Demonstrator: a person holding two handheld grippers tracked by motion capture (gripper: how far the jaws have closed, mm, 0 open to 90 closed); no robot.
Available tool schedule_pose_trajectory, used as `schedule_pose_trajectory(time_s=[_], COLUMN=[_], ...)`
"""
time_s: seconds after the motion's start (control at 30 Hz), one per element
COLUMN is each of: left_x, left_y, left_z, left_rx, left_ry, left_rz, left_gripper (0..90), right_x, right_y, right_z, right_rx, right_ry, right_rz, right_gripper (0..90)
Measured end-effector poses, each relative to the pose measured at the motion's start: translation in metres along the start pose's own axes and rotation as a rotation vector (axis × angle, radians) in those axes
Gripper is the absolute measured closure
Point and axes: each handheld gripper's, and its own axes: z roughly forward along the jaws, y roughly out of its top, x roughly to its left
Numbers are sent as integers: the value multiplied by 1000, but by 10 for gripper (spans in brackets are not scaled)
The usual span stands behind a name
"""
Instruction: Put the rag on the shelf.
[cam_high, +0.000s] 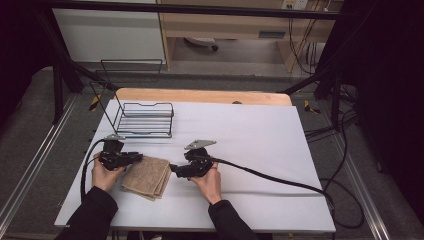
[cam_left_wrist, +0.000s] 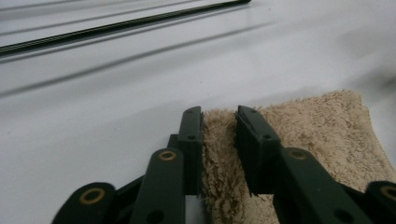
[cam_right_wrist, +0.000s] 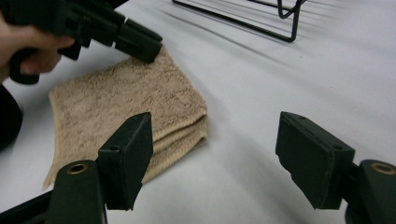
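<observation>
- Left gripper (cam_left_wrist: 218, 123) is clamped on the folded beige terry towel (cam_high: 147, 176), pinching its edge between both black jaws – you can see the pile squeezed up between the pads in the left gripper view.
- Right gripper (cam_right_wrist: 215, 158) has its jaws spread wide with nothing in them, parked just beside the towel's stacked fold edge, not touching as far as I can tell.
- Towel's location: flat on the white table top (cam_high: 260, 145), near the front, sitting between the two hands. Looks folded into a few layers, judging by the right gripper view.
- Black wire rack (cam_high: 145, 120) is further back on the left side, apart from the towel. Nothing in it.
- My read on the step: one corner is secured and the other side is about to get grabbed, so either another fold or a lift toward that rack. Can't say which for sure.
- Next move probably needs the right gripper to slide in low and close on all the layers at once, otherwise the stack fans open when it comes up.
- Keeping both hands level would help too, terry is floppy.
</observation>
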Motion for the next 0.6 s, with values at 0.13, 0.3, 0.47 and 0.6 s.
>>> schedule_pose_trajectory(time_s=[0.13,0.3,0.47,0.6], left_x=[-1,-4,-5,-5], left_y=[0,-1,-2,-3], left_z=[3,2,3,3], left_rx=[16,30,31,25], left_ry=[2,9,9,13], left_rz=[8,33,38,44], left_gripper=[735,785,799,799], right_x=[-2,3,9,10], right_y=[2,6,8,7], right_z=[5,19,36,44], right_rx=[-19,6,41,56], right_ry=[3,-14,-26,-32], right_rz=[41,42,46,63], right_gripper=[317,371,477,549])
